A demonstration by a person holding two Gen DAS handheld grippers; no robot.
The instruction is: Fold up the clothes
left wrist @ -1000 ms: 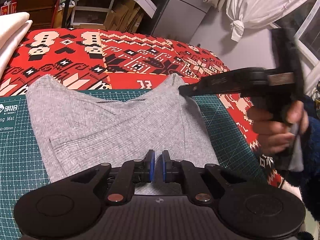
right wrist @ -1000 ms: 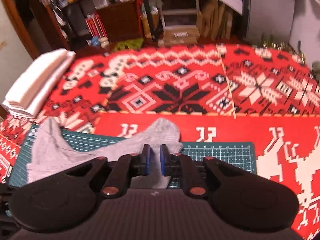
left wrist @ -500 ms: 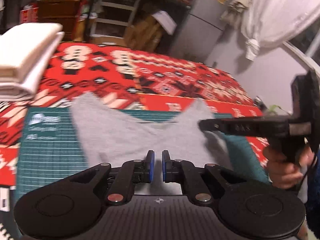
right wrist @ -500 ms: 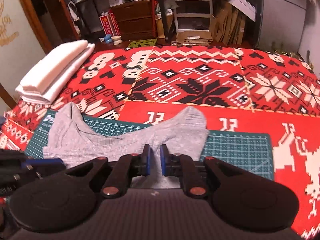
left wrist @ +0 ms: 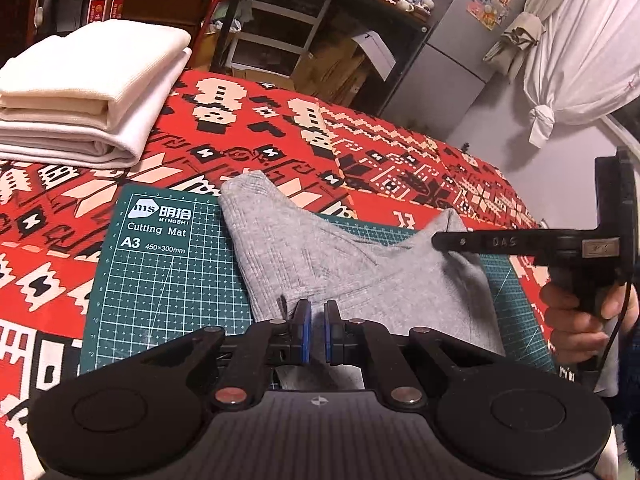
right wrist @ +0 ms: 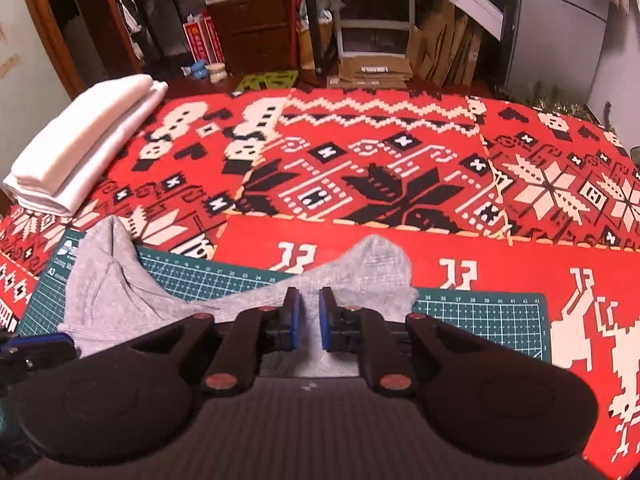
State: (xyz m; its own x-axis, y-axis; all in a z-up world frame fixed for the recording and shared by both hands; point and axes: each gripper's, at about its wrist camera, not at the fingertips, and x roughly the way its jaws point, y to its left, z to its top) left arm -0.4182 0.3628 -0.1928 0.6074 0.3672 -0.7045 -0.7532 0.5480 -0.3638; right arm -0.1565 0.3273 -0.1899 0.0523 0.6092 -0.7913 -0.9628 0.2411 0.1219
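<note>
Two grippers are at work on one grey garment (left wrist: 352, 280), which lies on a green cutting mat (left wrist: 160, 280) spread over a red patterned cloth (right wrist: 400, 168). We hold our left gripper (left wrist: 316, 332) low over the near edge of the garment; its blue-padded fingers (left wrist: 305, 332) stand a narrow slit apart, and grey fabric shows in the slit and under them — whether the pads actually pinch the cloth we cannot tell from here. Our right gripper (right wrist: 306, 320) sits over the garment's right part, its fingers likewise close together with a small gap, grey cloth visible between and below them; again a grip is not clear. In the left wrist view that same right gripper comes in from the right edge, held by a hand (left wrist: 576, 320), its black tip touching the raised right corner of the garment near the mat's far edge. The garment has two peaks pointing away from us — one at the left that reaches past the mat onto the red cloth, one at the right — with a dip between them. A stack of folded white cloth (left wrist: 88, 92) rests on the red cloth at the far left, well apart from the mat.
</note>
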